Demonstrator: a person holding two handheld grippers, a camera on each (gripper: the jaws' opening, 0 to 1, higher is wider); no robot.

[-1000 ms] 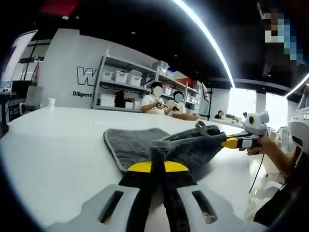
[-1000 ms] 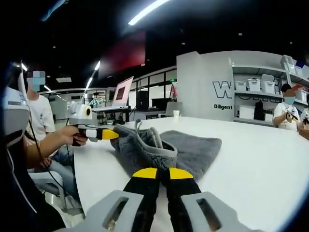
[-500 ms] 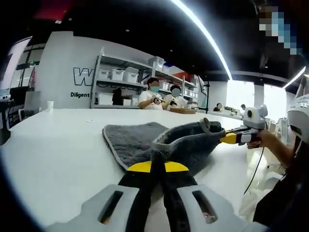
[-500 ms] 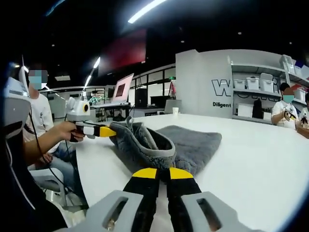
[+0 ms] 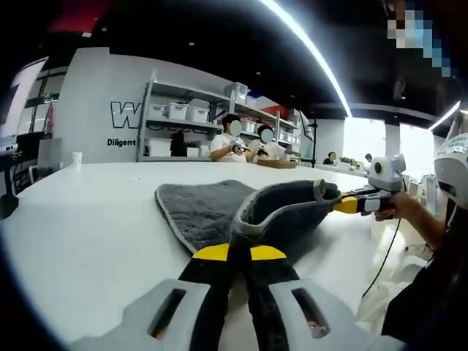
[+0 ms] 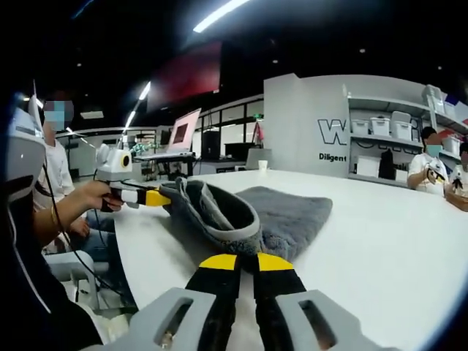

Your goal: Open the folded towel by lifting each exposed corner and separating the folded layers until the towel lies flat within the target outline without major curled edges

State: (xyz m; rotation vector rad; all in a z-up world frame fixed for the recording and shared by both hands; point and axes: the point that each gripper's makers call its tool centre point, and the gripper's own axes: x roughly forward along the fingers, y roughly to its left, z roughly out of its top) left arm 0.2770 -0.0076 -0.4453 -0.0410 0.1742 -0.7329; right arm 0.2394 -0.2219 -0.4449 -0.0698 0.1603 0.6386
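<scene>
A grey towel (image 5: 208,208) lies on a white tabletop (image 5: 80,219), its upper layer lifted into a raised arch while the lower layer stays flat. In the left gripper view, the left gripper (image 5: 238,245) has its black, yellow-tipped jaws closed on the towel's pale-bordered edge. The right gripper (image 5: 342,205), held by a person's hand (image 5: 401,207), pinches the opposite corner of the lifted layer. In the right gripper view, the right gripper (image 6: 239,252) is clamped on the towel (image 6: 281,216) edge, and the left gripper (image 6: 162,197) grips the far corner. Storage shelves (image 5: 183,121) stand against the far wall.
</scene>
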